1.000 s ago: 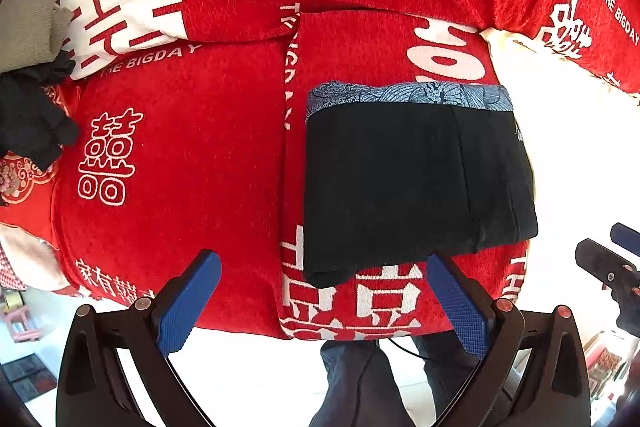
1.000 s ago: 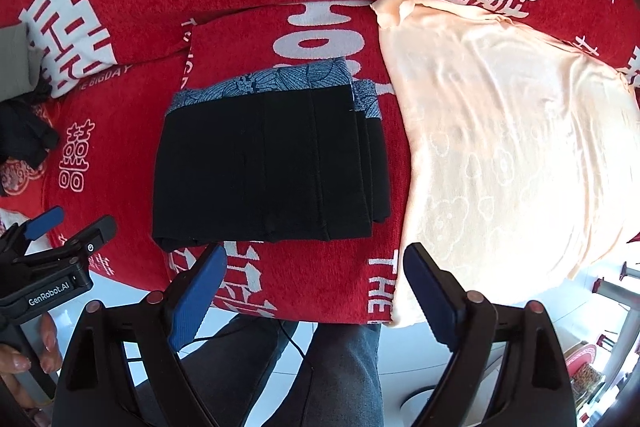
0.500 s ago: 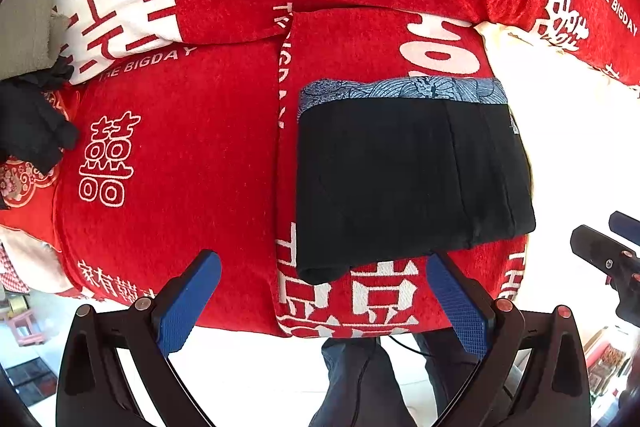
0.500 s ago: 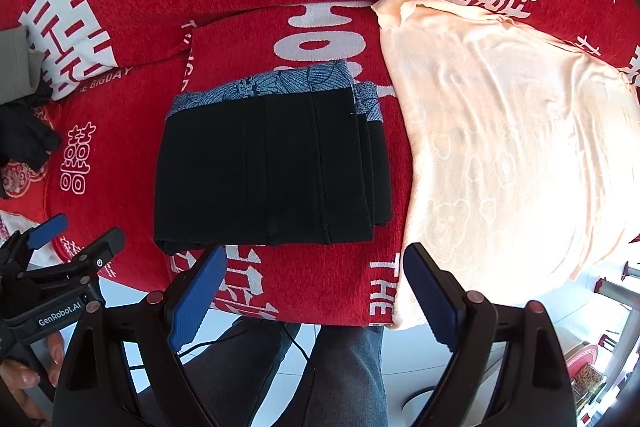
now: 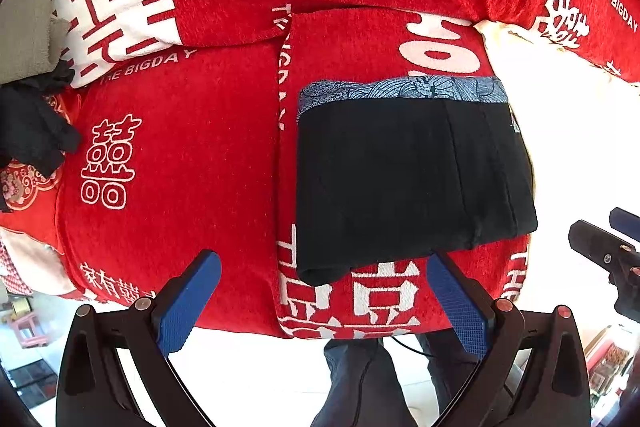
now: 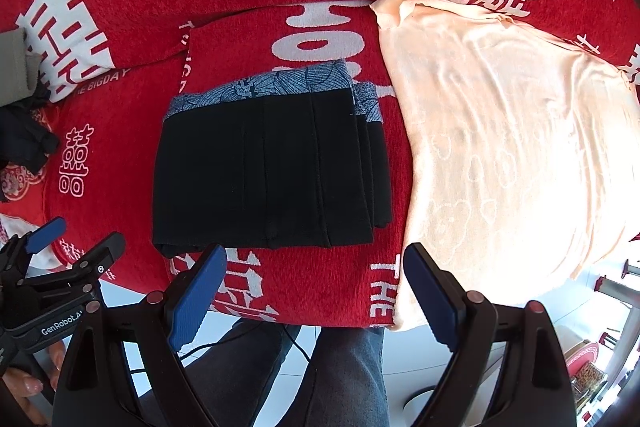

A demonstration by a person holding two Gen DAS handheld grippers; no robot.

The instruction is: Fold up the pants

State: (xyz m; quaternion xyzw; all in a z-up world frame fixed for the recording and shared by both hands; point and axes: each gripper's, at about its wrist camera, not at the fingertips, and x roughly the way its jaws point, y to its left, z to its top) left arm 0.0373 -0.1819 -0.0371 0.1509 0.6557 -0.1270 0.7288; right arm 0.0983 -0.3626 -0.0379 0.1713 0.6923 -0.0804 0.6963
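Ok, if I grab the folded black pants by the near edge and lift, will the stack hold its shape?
Probably not. The folded black pants are soft stacked layers, stepped at their right side, so they would likely droop and unfold. The textured red cover should resist sliding, so pushing may bunch the layers. Both grippers hover open, nothing held.

Red cover [image 5: 208, 147] with white characters drapes the surface; peach towel [image 6: 500, 147] lies right; bright white tiled floor [image 6: 316, 343] near.
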